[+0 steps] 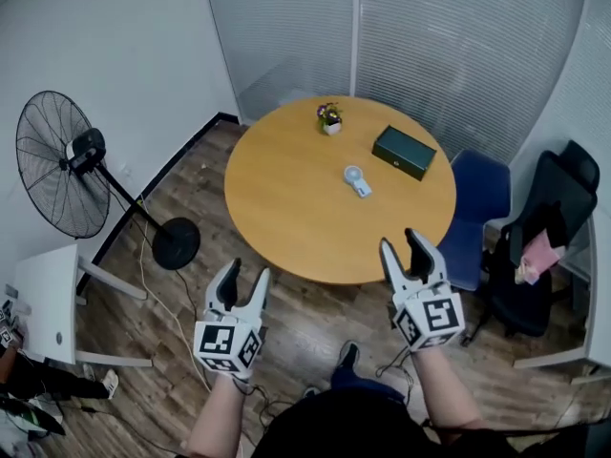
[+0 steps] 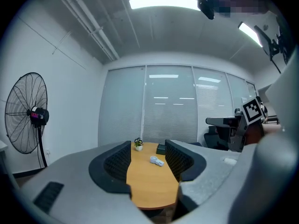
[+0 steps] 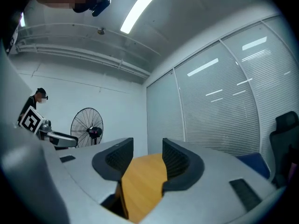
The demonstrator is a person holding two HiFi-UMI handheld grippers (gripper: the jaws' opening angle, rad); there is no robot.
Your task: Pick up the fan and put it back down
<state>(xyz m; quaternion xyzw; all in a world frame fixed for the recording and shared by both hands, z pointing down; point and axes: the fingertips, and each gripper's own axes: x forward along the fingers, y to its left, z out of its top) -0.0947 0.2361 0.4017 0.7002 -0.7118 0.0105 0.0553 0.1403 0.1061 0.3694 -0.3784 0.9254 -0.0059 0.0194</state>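
A small white hand-held fan (image 1: 356, 180) lies near the middle of the round wooden table (image 1: 286, 208); in the left gripper view the small fan (image 2: 156, 160) shows between the jaws, far off. A tall black pedestal fan (image 1: 59, 163) stands on the floor at the left by the wall. My left gripper (image 1: 248, 270) hangs in front of the table's near edge, open and empty. My right gripper (image 1: 401, 239) is level over the near right edge, open, with only the table top (image 3: 142, 181) between its jaws.
A potted plant (image 1: 330, 118) and a dark green box (image 1: 404, 152) sit on the table's far side. A blue chair (image 1: 477, 198) and a black office chair (image 1: 554, 227) stand at the right. A white desk (image 1: 48, 303) is at the left, a person's legs (image 1: 29, 380) beside it.
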